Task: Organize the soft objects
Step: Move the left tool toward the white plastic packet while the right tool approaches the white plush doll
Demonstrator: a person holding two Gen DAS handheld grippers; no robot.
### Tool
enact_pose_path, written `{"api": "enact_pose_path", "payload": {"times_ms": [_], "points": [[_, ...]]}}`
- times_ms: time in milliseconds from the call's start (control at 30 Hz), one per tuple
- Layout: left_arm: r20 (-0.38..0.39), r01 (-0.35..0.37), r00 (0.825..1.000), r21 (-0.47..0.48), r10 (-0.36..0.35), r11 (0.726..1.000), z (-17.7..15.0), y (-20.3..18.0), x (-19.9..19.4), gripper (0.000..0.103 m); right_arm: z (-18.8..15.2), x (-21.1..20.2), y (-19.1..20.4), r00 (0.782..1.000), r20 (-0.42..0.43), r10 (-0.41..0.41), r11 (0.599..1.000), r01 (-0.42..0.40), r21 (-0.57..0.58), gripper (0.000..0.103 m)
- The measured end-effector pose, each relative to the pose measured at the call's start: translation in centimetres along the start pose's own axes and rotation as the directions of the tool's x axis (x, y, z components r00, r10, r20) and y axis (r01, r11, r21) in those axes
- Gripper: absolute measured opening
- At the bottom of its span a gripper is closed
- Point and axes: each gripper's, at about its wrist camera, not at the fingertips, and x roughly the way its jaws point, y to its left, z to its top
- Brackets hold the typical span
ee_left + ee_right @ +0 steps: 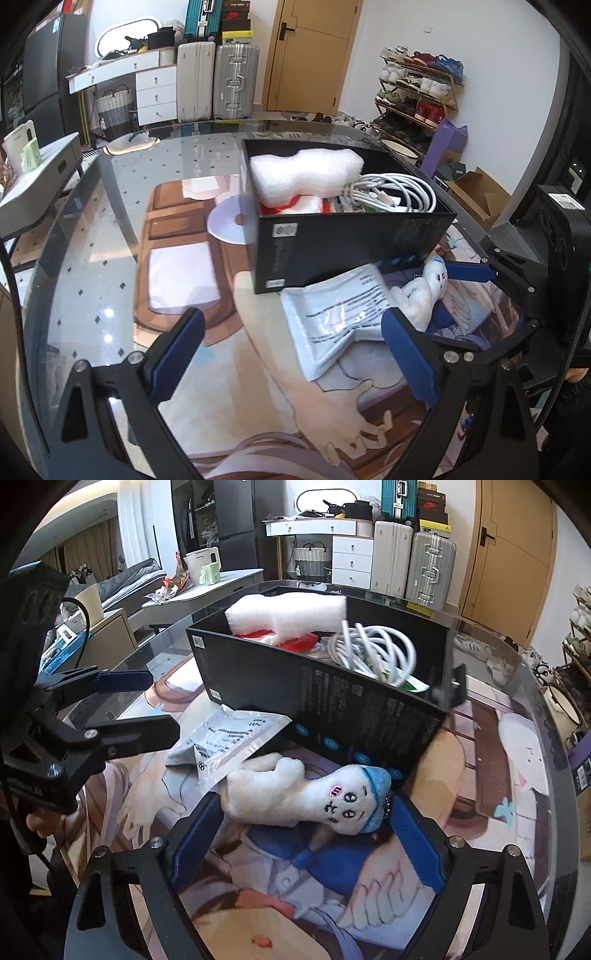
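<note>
A white plush toy (314, 797) with a blue cap lies on the printed mat, just in front of a black box (332, 709). My right gripper (306, 805) is open and straddles the toy, one blue pad close at each end. The box holds a white foam block (288, 613) and a coiled white cable (373, 646). A flat plastic packet (332, 317) lies against the box's near wall, partly over the toy's lower end. My left gripper (291, 321) stands open, low over the packet's near edge, holding nothing.
A glass table (110, 206) carries the picture mat, with a disc (225, 225) left of the box. Beyond the table's curved far edge stand suitcases (218, 81), a white desk, a door and a shoe rack (417, 96). A grey side table (40, 173) is at left.
</note>
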Motion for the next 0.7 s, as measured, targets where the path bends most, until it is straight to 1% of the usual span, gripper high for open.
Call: {"api": "enact_pose_path", "payload": {"times_ms": [333,433,533,567,600,700], "points": [[-0.039,0.028,0.999,0.024,-0.027,0.999,0.2,-1.9,0.9,0.097,-1.7,-1.8,-1.5,0.998,0.016,-0.063,0.998,0.063,0.002,0.092],[-0.044,0.035,0.998,0.039,-0.033,0.999,0.3,-2.6,1.1,0.097,-2.2,-2.6,-1.4,0.989,0.029,-0.142,0.989,0.143,-0.032,0.092],[-0.047,0.033,0.998,0.048,-0.03,0.998,0.3,-2.9,1.2,0.097,-2.5,-3.2,-2.0,0.974,0.044,-0.221,0.974,0.223,-0.05,0.092],[-0.049,0.034,0.998,0.049,-0.031,0.998,0.2,-2.8,1.1,0.097,-2.6,-3.5,-2.2,0.966,0.053,-0.254,0.965,0.257,-0.052,0.092],[-0.05,0.036,0.998,0.049,-0.033,0.998,0.2,-2.9,1.2,0.097,-2.6,-3.7,-2.4,0.964,0.062,-0.258,0.964,0.261,-0.051,0.092],[-0.059,0.039,0.998,0.046,-0.037,0.998,0.3,-3.2,1.4,0.097,-2.8,-4.2,-3.5,0.976,0.063,-0.208,0.978,0.209,-0.008,0.092]]}}
